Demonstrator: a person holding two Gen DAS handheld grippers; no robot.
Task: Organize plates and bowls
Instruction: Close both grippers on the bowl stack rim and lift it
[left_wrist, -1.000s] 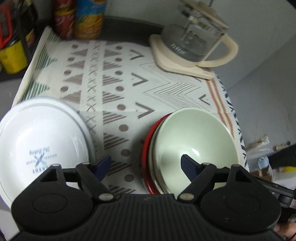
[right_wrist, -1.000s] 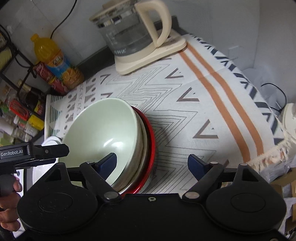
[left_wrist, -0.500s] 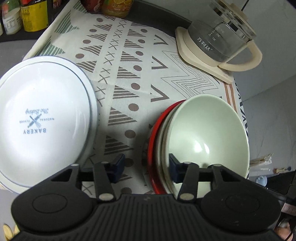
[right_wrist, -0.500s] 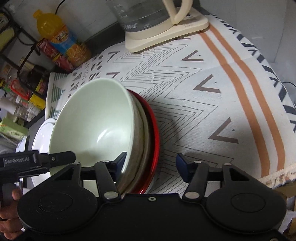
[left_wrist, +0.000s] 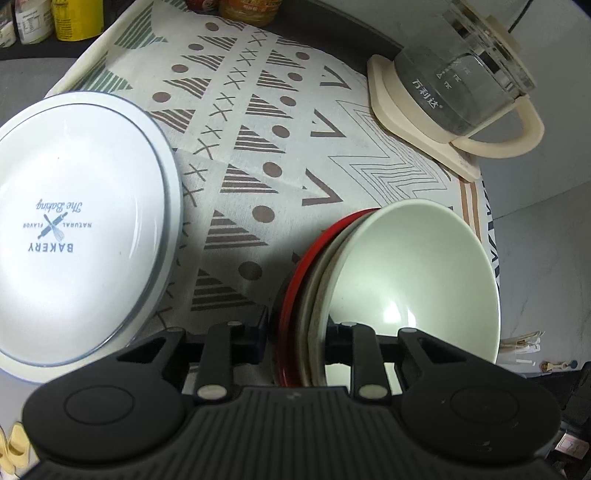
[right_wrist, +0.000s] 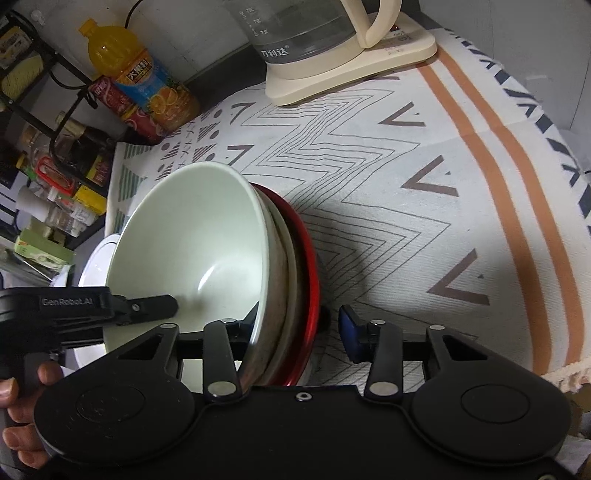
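Glossy glazed green bowl (left_wrist: 413, 280) and white plate (left_wrist: 77, 229) on matt woven cloth (left_wrist: 258, 147); clear glass kettle (left_wrist: 461, 85)

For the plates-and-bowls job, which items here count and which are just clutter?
Job items:
pale green ceramic bowl
red-rimmed plate beneath it
white round bakery-print plate

Clutter:
glass kettle on cream base
orange juice bottle
patterned tablecloth
shelf jars

A glass kettle (left_wrist: 458, 88) (on its cream base) and an orange-drink bottle (right_wrist: 144, 81) stand on the patterned cloth's (right_wrist: 369, 177) edge.
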